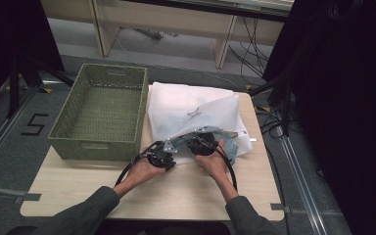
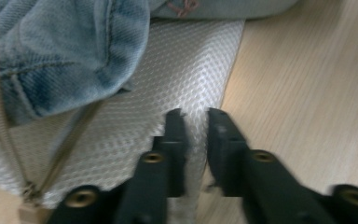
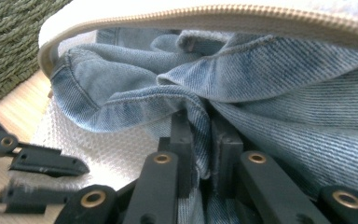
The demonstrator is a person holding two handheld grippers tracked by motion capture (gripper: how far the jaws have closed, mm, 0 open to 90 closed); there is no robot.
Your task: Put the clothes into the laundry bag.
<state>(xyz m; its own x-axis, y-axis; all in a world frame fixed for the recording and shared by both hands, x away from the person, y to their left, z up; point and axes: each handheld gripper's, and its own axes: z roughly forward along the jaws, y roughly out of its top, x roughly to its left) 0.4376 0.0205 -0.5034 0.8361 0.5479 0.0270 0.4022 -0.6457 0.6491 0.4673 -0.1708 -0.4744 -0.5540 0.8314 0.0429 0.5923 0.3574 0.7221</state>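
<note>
From the high view, I had both grippers working at the near edge of the white mesh laundry bag (image 1: 191, 110), which lay on the pale wooden table (image 1: 176, 191) toward its far right corner, just beside the green woven rectangular basket (image 1: 100, 110) standing at the far left corner. My left gripper (image 1: 160, 157) sat at the bag's near left corner, and my right gripper (image 1: 203, 144) was pushed against the bag's open mouth, where a bit of blue denim garment (image 1: 230, 149) showed at the near edge.

In the left gripper view, my left gripper (image 2: 196, 116) had its jaws drawn nearly together on the edge of the white mesh (image 2: 186, 70), a thin strip of the fabric running between them. The denim (image 2: 60, 51) spilled out over the mesh to the upper left, and the beige zipper (image 2: 0, 135) ran down that side. Bare table (image 2: 303, 84) lay to the right.

In the right gripper view, my right gripper (image 3: 200, 121) was clamped on a fold of the denim (image 3: 279, 84), the cloth pinched between the jaws. The bag's zippered rim (image 3: 214, 14) arched above the garment, the basket's weave (image 3: 9, 42) showed at the upper left, and the other gripper's jaws (image 3: 42, 161) lay at the lower left on the mesh.
</note>
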